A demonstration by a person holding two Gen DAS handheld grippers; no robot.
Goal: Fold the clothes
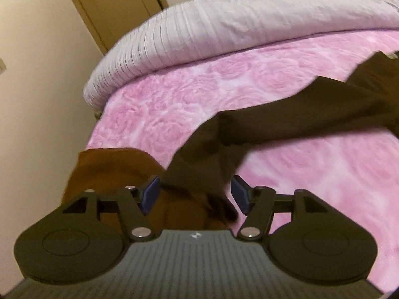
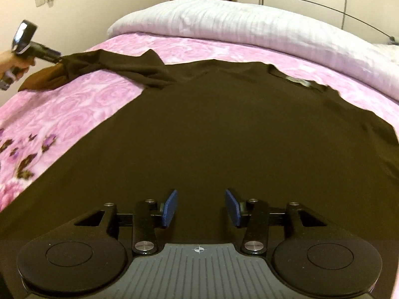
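Both pairs of blue fingers are standing spread, and we are pinching nothing with either. Our left gripper [image 1: 195, 194] is hovering over the end of the dark shirt's sleeve [image 1: 286, 122], whose cuff is lying between the parted pads without being pressed; a brown piece of cloth [image 1: 109, 169] is sitting just under and to the left of it. Our right gripper [image 2: 201, 208] is hanging over the flat body of the dark shirt [image 2: 212, 129], with cloth below the gap and no fold caught in it.

We are seeing the shirt spread across the pink rose-patterned bedspread [image 2: 74, 104], collar [image 2: 296, 81] toward the pale folded duvet [image 2: 237, 22] at the far side. The sleeve is stretching out leftward toward the bed's left edge, where our left hand [image 2: 15, 62] is gripping its tool beside the cream wall [image 1: 37, 62]. Open bedspread is lying on both sides of the sleeve, giving room to move. In the right wrist view the shirt's right shoulder is running close to the picture's edge, and its hem is hidden beneath our right gripper.
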